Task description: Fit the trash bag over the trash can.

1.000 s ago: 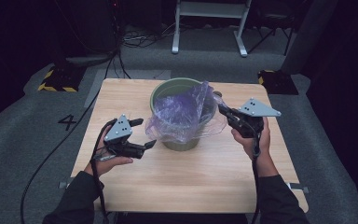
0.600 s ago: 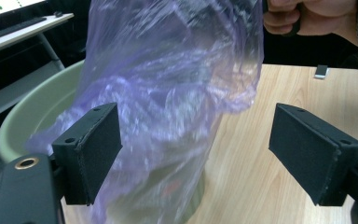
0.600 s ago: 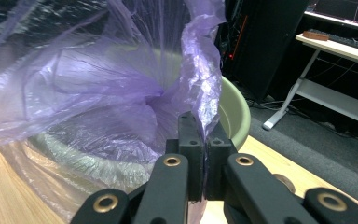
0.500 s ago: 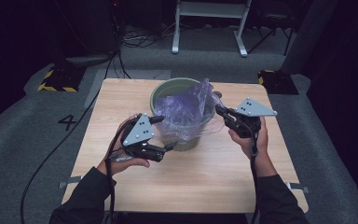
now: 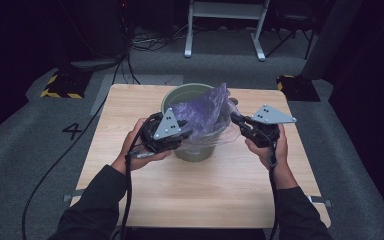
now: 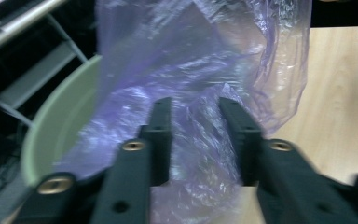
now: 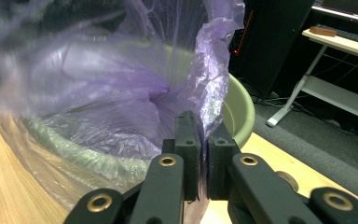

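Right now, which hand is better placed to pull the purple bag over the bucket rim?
Probably left: the left claw has just been closing around loose purple bag beside the bucket; the right claw pins the other edge.

We count one green bucket at the centre of the frame, one purple plastic bag in it, one wooden table beneath, two grippers, the left gripper left of centre and the right gripper right of centre, and two yellow-and-black striped blocks on the floor, at the left and right edges.
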Tool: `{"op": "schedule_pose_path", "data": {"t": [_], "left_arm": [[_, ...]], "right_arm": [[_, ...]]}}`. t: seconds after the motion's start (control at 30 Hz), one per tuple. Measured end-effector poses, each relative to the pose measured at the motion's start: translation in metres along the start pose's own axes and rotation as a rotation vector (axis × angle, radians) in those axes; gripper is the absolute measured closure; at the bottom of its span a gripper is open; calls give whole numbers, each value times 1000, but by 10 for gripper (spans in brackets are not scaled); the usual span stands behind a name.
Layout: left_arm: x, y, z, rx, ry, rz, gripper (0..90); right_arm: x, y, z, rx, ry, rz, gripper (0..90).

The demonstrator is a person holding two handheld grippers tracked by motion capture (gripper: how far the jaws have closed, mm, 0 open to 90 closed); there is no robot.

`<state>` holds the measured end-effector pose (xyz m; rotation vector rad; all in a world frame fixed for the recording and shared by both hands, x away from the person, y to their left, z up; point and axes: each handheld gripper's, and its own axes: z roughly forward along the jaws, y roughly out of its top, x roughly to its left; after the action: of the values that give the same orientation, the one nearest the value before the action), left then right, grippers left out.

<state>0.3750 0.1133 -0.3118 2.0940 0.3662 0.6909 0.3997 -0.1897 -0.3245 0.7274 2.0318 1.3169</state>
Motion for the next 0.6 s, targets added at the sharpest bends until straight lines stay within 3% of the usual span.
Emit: {"op": "schedule_pose_path", "data": {"t": [0.1,0.17,0.2,0.6], "left_arm": [[10,-1,-4,-19,7,10,849],[18,-2,-6,-22,25,6,884],[25,-3,-7,-33,15,-22,890],[81,-23,2,-59,74,-201,894]], "right_arm": [[-1,-1,1,8,-7,-3,872],[-2,-2,2,16,-13,-6,875],[-3,-2,2,19,-16,-7,875],[-18,-13,14,59,-36,24,870]]}}
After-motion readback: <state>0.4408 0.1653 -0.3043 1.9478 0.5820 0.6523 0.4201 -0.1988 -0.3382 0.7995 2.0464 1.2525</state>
